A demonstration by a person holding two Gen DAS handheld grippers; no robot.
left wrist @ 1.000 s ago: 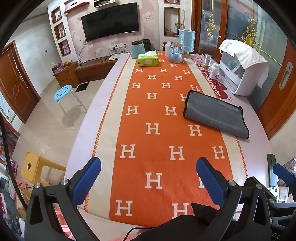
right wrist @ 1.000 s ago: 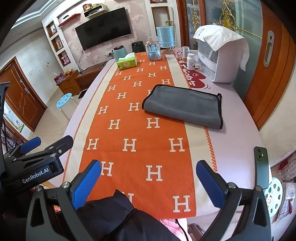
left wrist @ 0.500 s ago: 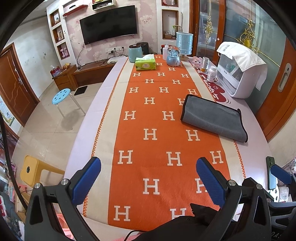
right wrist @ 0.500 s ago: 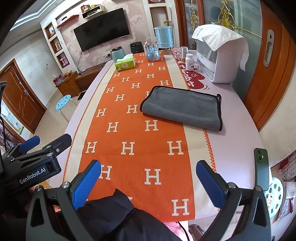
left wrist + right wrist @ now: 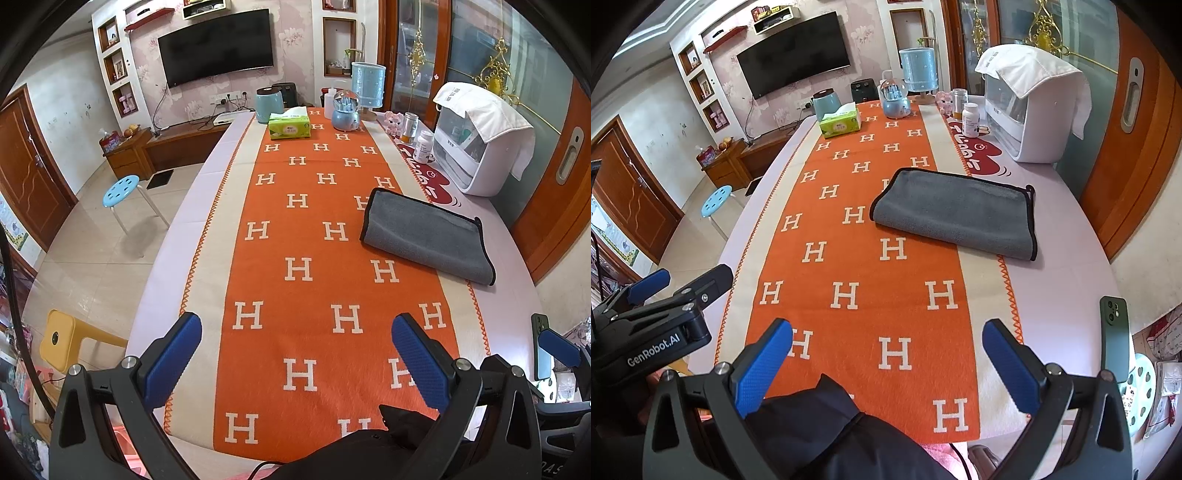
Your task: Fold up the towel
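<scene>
A grey towel (image 5: 428, 236) with black trim lies folded on the right side of the orange table runner (image 5: 317, 266); it also shows in the right wrist view (image 5: 956, 214). My left gripper (image 5: 295, 332) is open and empty, held over the near end of the table, well short of the towel. My right gripper (image 5: 886, 336) is open and empty, also near the front edge, with the towel ahead and slightly right. The left gripper's body shows at the left of the right wrist view (image 5: 661, 321).
A green phone (image 5: 1113, 332) lies at the table's near right edge. A white appliance (image 5: 480, 147) with a cloth on it, bottles (image 5: 423, 146), a tissue box (image 5: 290, 125) and jars stand at the far end. A blue stool (image 5: 122, 188) is on the floor left.
Both grippers have drawn back and risen slightly from the table, so the towel looks a little farther. Both stay open. The towel has not moved.
</scene>
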